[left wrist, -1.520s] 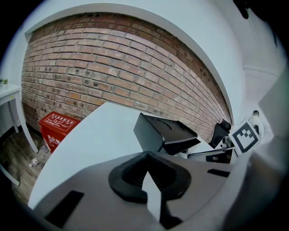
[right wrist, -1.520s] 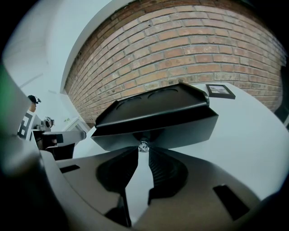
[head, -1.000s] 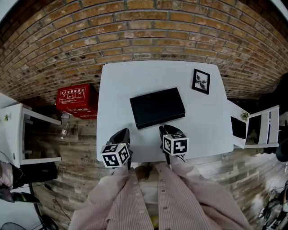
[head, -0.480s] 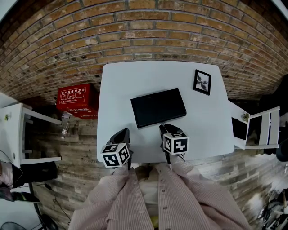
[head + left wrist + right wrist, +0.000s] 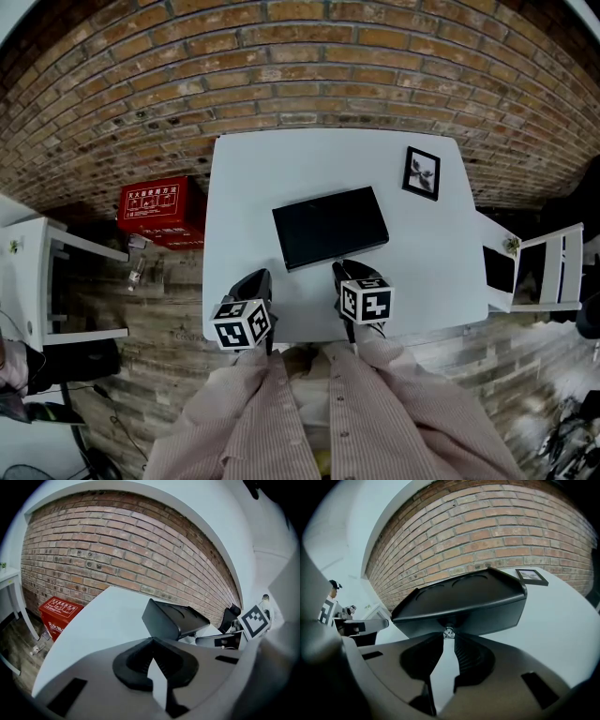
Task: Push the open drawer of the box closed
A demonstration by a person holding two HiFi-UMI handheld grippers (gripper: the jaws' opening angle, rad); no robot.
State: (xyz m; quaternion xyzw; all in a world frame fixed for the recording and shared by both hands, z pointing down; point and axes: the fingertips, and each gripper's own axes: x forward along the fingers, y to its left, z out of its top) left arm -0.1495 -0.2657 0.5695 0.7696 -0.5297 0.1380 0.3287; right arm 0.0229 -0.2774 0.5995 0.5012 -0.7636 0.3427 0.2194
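Observation:
A flat black box (image 5: 329,225) lies in the middle of the white table (image 5: 253,169). In the right gripper view its front face (image 5: 487,613) fills the middle, with a small shiny drawer knob (image 5: 449,632) at the lower edge. My right gripper (image 5: 449,636) is at the box's near side (image 5: 339,269), its two tips closed on that knob. How far the drawer stands out I cannot tell. My left gripper (image 5: 257,279) hovers over the table's near edge, left of the box, its tips meeting (image 5: 151,640) with nothing between them. The box (image 5: 173,618) lies ahead to its right.
A small framed picture (image 5: 419,170) lies at the table's far right corner. A red case (image 5: 160,208) stands on the floor to the left, by the brick wall. White furniture stands at the left (image 5: 37,281) and a white chair at the right (image 5: 534,267).

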